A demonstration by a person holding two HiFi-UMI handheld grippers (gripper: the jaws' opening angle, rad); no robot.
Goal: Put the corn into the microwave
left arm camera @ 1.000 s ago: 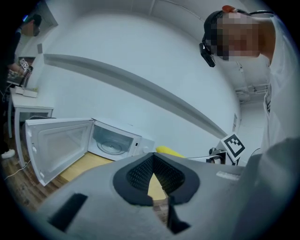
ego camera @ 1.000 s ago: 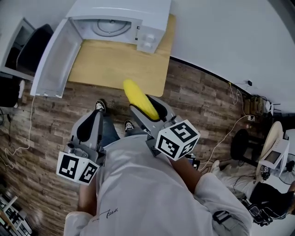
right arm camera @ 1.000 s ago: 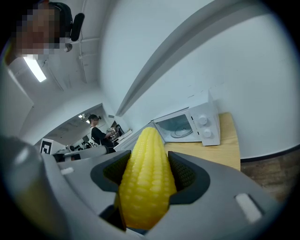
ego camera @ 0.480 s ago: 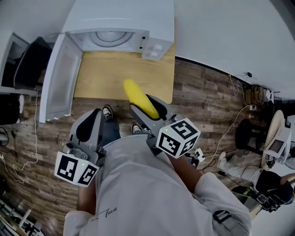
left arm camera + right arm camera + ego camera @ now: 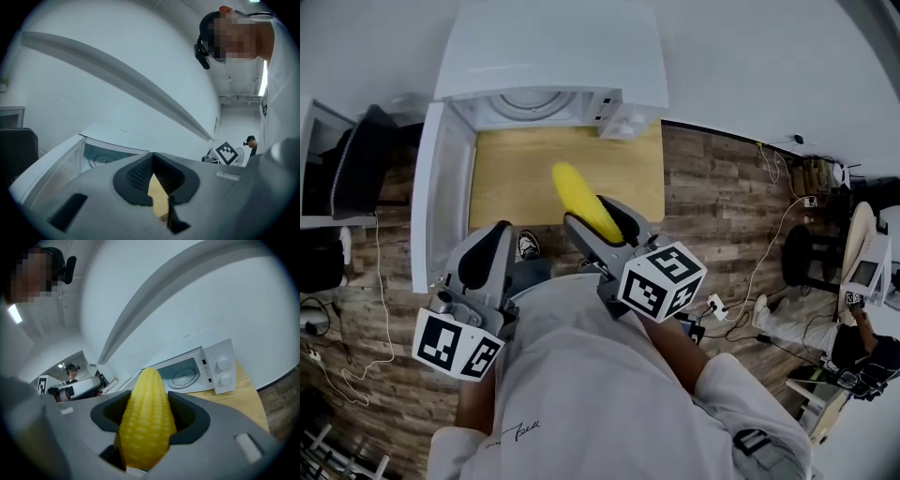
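I've closed in on the open white microwave (image 5: 553, 56) at the pale wooden table's (image 5: 628, 173) far edge, right tongs (image 5: 591, 214) clamping the yellow corn cob (image 5: 572, 192), left tongs (image 5: 492, 236) closed and empty.

Microwave (image 5: 548, 52) at twelve o'clock on the table (image 5: 516, 178), door (image 5: 441, 202) open toward nine o'clock; corn (image 5: 572, 192) in the right gripper (image 5: 589, 214) at centre, before it.

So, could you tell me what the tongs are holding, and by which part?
The right tongs grip the corn by its thicker end, the tip sticking out ahead. The left tongs are shut, with nothing between them.
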